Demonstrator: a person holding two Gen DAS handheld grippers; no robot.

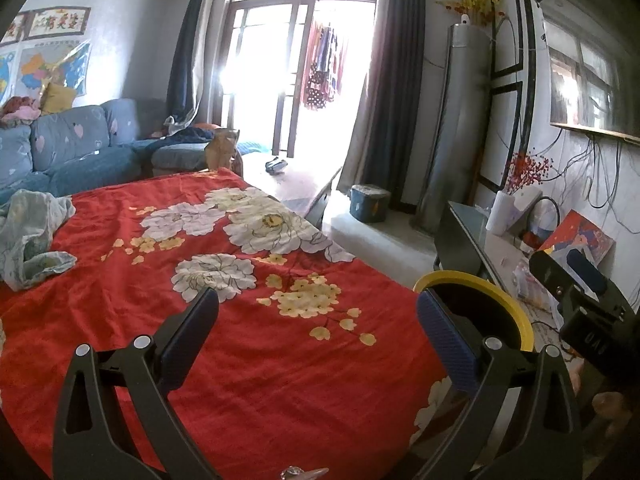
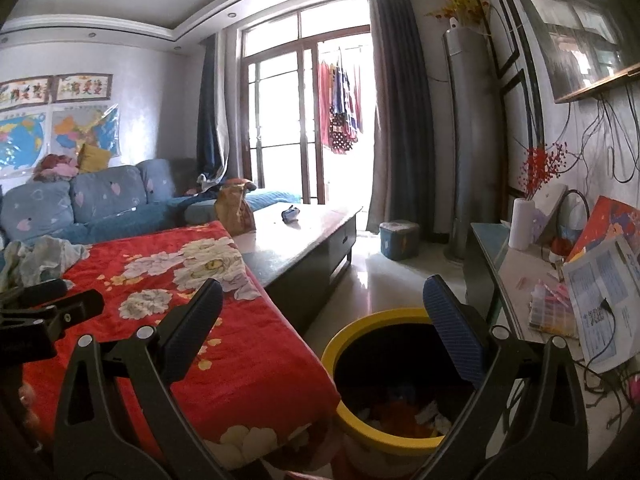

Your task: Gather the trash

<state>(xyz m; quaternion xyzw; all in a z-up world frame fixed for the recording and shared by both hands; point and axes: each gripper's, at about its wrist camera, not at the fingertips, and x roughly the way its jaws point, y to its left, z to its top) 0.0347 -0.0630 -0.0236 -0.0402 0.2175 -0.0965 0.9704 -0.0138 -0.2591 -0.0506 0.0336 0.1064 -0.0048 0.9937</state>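
Both hand-held grippers stand wide open and hold nothing; the left hand-held gripper (image 1: 318, 322) hangs over a red flowered blanket (image 1: 248, 360), its fingers (image 1: 188, 332) apart above the cloth; the right hand-held gripper (image 2: 323, 314) hangs above the yellow-rimmed bin (image 2: 384, 446), one finger over the blanket edge, the other over the bin's dark mouth. The bin stands on the floor just beside the blanket-covered surface; crumpled scraps of trash (image 2: 404, 410), white and orange among them, lie in its bottom; in the left view only part of its yellow rim (image 1: 516, 312) shows behind the gripper finger. A crumpled pale cloth (image 1: 30, 232) lies at the far left of the blanket; beyond the blanket a long low counter (image 2: 296, 240) carries a brown paper bag (image 2: 234, 210) and a small dark object, too small to identify. A blue sofa (image 2: 100, 208) runs along the left wall; a small blue container (image 2: 398, 240) stands on the floor near the curtain.
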